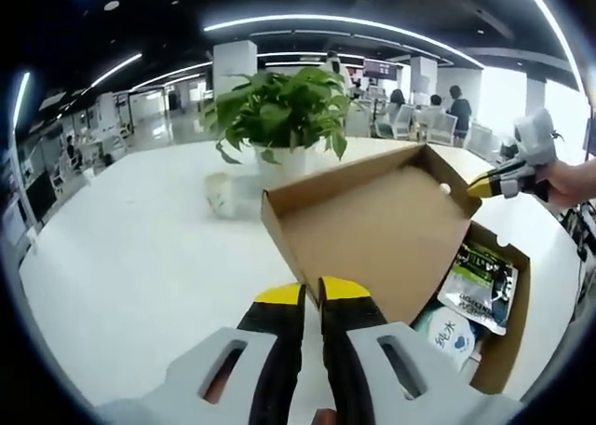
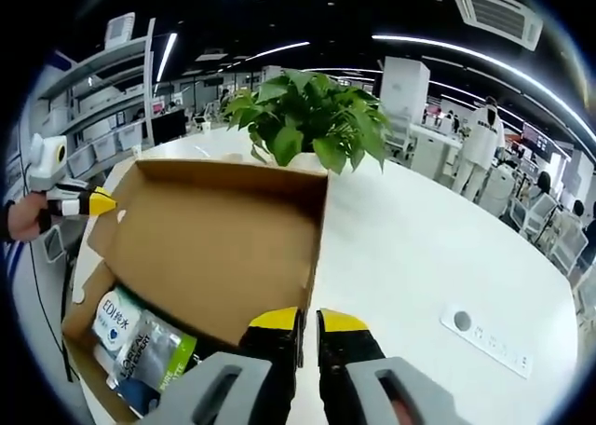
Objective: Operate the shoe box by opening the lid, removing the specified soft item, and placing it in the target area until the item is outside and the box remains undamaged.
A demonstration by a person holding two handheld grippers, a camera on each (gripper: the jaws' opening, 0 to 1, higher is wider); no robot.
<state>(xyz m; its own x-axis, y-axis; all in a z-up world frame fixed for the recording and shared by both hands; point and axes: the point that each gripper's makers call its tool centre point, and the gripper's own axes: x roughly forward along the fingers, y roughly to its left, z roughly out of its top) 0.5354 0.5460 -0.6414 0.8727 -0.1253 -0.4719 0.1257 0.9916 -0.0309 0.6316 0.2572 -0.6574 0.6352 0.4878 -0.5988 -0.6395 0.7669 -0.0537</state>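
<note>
Left gripper view: shoe box (image 1: 391, 229) lid up, soft packets (image 1: 480, 285) showing inside.
Both grippers (image 1: 312, 293) (image 2: 307, 319) have jaws nearly closed, empty; packets look light, crinkly, best pinched by an edge.

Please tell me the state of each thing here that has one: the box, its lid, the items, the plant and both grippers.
shoe box: open
lid: raised, tilted back
green-black pouch: lying inside the box
white pack: lying inside the box
potted plant: upright on the table
left gripper: closed on the lid's edge
right gripper: closed on the lid's edge
</note>
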